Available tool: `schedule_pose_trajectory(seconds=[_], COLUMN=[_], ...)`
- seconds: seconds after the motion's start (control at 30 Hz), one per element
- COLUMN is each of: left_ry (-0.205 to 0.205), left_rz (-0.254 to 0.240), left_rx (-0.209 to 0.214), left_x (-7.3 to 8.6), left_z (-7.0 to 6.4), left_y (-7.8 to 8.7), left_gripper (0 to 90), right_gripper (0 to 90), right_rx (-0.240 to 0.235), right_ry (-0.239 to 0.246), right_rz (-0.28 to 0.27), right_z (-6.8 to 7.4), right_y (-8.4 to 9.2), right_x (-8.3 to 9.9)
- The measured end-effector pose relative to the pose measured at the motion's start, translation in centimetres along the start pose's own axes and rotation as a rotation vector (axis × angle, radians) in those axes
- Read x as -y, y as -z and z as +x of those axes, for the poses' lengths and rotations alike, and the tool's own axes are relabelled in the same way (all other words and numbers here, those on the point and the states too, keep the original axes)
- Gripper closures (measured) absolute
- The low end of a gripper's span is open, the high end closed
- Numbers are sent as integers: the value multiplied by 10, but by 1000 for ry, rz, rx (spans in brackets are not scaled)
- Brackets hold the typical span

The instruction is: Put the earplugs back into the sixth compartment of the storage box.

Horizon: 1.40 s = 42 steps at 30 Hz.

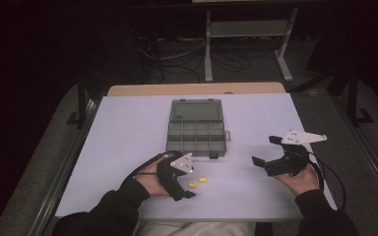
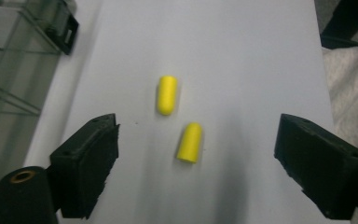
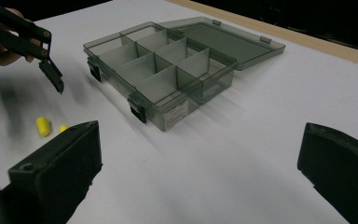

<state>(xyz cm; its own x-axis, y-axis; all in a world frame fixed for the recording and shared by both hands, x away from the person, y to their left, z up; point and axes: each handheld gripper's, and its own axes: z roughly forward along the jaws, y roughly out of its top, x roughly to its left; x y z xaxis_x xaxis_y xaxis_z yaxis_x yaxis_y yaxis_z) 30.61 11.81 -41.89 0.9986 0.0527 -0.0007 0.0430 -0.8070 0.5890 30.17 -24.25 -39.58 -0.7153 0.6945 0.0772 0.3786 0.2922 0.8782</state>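
White table (image 1: 128, 147): left tongs (image 2: 196, 154) gape astride two yellow earplugs (image 2: 189, 142).

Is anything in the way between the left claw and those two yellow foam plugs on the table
Nothing visible. The left claw hangs open over bare white table, with the nearer yellow foam plug between its jaws and the farther yellow foam plug just beyond.

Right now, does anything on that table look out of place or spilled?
Two yellow earplugs lie loose on the white table, near the open compartment box and not in it; its visible compartments look empty. The left gripper hangs over the earplugs with jaws apart. Nothing looks damaged.
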Motion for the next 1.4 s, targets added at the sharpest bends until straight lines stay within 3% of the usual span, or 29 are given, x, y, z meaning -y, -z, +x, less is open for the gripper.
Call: schedule_pose_trajectory(seconds=[0.23,0.4,0.53,0.83,0.87,0.97,1.4], left_ry=[-26,-23,-36,-63,-65,-78,-45], left_rz=[34,39,48,75,82,107,68], left_rx=[-7,6,19,22,18,-7,-35], left_x=[1,4,4,0,-1,-5,-21], left_z=[0,5,5,2,1,1,18], left_y=[-7,-8,-10,-15,-15,-15,24], left_gripper=[201,348,412,653,717,796,810], right_gripper=[0,0,0,0,0,0,0], right_rx=[0,-2,-3,-4,-3,-3,-4], right_ry=[1,3,6,6,7,7,3], right_rz=[0,2,3,2,3,4,-5], right_z=[0,0,1,0,1,1,1], right_y=[0,-1,-1,-1,-1,-1,1], right_x=[0,0,0,0,0,0,0])
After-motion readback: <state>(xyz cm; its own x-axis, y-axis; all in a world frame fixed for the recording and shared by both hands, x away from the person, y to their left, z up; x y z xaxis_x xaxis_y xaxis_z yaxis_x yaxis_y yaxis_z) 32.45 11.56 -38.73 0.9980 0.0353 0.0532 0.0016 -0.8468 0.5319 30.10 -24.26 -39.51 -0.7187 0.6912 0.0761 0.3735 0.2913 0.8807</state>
